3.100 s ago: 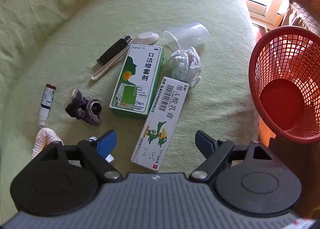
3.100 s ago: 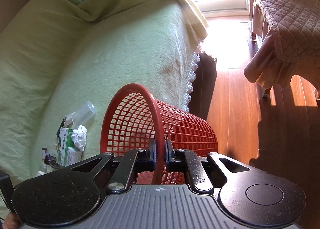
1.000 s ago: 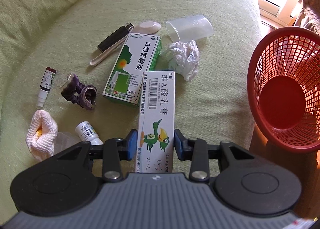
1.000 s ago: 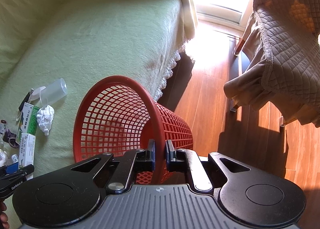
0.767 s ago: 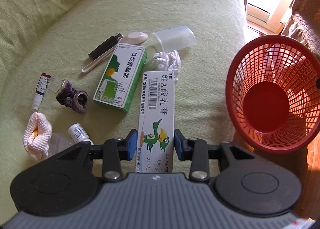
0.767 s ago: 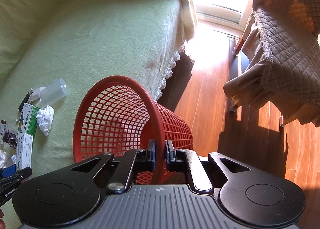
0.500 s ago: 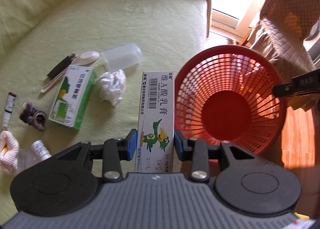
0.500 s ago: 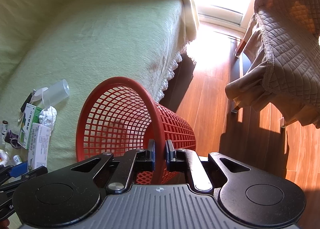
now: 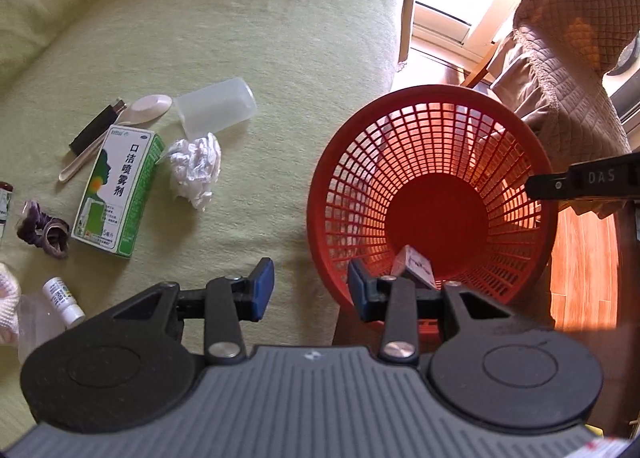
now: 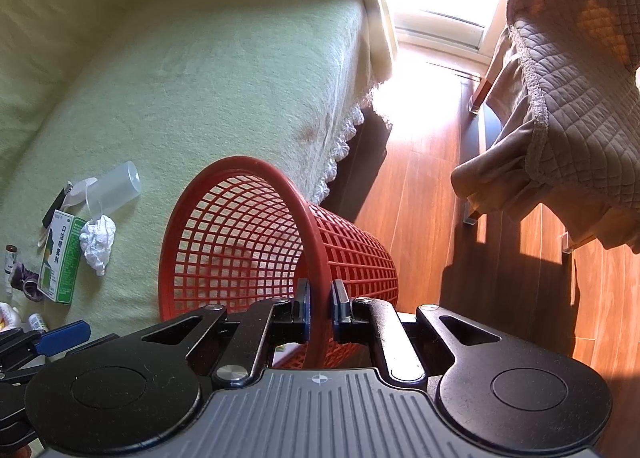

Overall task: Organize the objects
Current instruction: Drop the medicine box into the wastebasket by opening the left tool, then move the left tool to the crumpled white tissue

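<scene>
Red basket (image 9: 432, 194): now holds the white box (image 9: 414, 264), released moments ago.
Left claw (image 9: 310, 290): apart, empty.
Right claw (image 10: 319, 312): clamped on basket rim.
Sofa (image 9: 240, 38): green box (image 9: 118, 190), tissue (image 9: 196, 166) remain.

Probably a home: covered sofa (image 9: 240, 38), wooden floor (image 10: 420, 218), sunlit window.

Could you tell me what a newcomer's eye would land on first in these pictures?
The red mesh basket stands out, held beside the green couch with the right tongs clamped on its rim. A white box lies inside it, just past the open left tongs. Small clutter, including a green spray box, sits on the couch.
</scene>
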`<state>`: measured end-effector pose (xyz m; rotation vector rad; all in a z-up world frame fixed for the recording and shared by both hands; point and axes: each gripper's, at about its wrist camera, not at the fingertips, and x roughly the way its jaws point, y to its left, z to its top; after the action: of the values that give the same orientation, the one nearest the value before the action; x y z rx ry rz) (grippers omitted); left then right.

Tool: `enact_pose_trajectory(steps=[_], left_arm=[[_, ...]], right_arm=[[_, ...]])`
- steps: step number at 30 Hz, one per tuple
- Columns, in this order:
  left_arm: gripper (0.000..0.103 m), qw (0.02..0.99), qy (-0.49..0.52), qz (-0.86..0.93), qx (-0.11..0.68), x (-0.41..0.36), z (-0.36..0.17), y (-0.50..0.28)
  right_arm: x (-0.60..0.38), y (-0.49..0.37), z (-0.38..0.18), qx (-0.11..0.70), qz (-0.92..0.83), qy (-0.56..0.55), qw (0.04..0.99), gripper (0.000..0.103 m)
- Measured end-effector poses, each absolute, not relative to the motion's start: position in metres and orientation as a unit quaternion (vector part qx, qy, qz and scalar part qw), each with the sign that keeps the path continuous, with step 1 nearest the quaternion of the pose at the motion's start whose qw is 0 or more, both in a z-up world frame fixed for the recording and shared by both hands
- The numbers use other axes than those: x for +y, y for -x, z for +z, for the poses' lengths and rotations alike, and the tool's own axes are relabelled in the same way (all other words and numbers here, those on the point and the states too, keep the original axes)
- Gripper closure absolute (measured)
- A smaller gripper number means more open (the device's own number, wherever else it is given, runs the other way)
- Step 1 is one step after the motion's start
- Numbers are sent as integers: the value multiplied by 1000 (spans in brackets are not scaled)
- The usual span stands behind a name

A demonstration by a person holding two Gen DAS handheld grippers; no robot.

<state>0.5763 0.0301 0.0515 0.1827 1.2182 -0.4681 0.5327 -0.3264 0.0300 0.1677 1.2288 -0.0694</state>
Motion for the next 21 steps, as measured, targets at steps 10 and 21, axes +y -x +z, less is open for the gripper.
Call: enact_pose_trajectory(steps=[10,21], left_arm=[[68,790,-74,-161,587,77,38,-565],[68,794,-57,-125,593,104,28,-560]], right_arm=[[-335,-543,16,607,-36,-94,789,96],[-354,-542,4,618,-62,-134,773,95]])
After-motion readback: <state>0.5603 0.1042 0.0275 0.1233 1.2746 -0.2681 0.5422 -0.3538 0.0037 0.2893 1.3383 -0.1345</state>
